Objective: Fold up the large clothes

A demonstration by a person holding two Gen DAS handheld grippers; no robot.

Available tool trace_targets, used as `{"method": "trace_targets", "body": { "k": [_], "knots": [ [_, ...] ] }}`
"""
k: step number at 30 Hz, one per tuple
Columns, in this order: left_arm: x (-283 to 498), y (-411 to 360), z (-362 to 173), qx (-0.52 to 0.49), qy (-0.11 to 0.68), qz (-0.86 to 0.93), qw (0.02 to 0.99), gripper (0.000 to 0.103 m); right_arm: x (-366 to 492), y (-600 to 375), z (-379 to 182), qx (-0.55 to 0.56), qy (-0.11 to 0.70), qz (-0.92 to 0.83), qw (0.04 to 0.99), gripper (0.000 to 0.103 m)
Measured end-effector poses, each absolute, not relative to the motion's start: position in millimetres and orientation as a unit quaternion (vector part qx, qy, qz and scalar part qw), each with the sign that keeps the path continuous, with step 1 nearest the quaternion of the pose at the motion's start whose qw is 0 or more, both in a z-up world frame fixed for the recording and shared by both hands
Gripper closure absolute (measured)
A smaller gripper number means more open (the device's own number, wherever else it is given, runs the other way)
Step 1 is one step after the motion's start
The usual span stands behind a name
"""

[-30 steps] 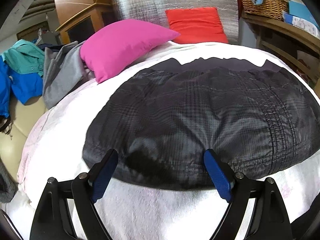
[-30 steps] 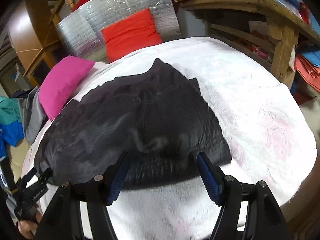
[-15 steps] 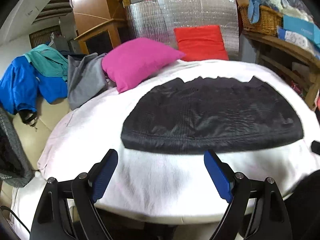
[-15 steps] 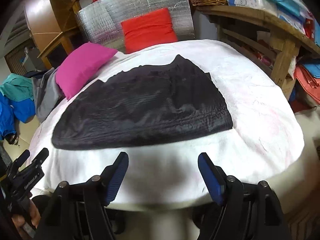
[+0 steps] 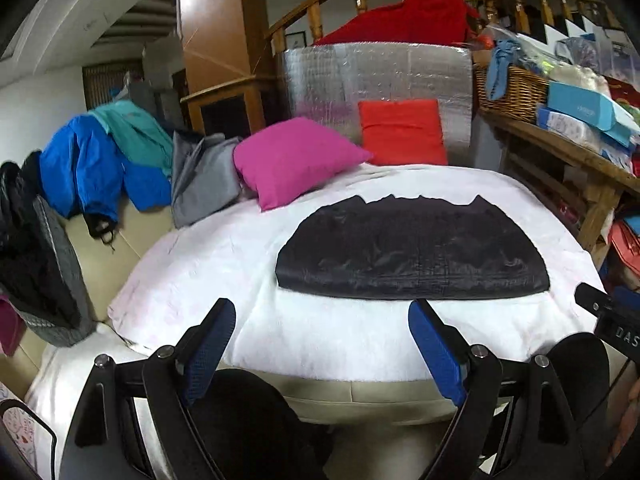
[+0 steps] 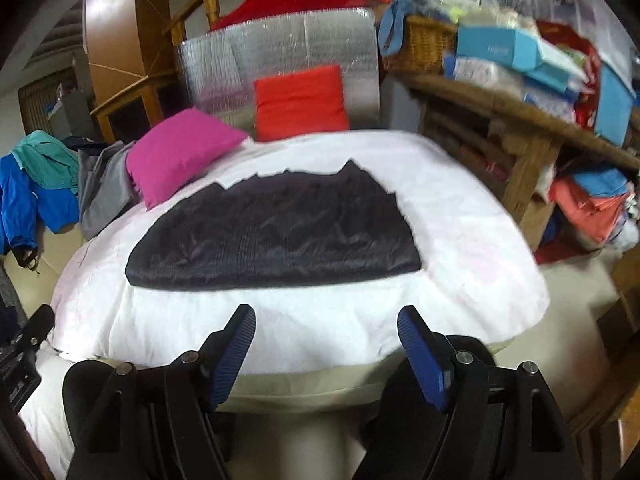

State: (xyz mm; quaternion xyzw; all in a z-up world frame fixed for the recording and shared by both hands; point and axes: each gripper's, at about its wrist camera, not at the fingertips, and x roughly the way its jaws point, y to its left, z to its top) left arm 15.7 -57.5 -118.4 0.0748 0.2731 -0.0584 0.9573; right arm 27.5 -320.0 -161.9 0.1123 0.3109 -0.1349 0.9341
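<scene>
While both claws gape empty, black jacket flat on bedspread, long axis left-right.

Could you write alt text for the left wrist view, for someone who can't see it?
A folded black garment lies flat on a white blanket, beyond the left tool, which is open and empty. A pink pillow and a red pillow sit behind.

Black garment on a white blanket; behind it, a magenta pillow and red pillow.
</scene>
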Motion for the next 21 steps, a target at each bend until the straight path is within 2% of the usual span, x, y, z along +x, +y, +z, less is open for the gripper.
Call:
{"method": "trace_targets", "body": {
  "k": [21],
  "knots": [
    [4,-58,-118,0.077,0.263,-0.033,0.961,0.014,8,-299,-159,0.081,0.293,-0.136,0.943,0.024]
  ]
}}
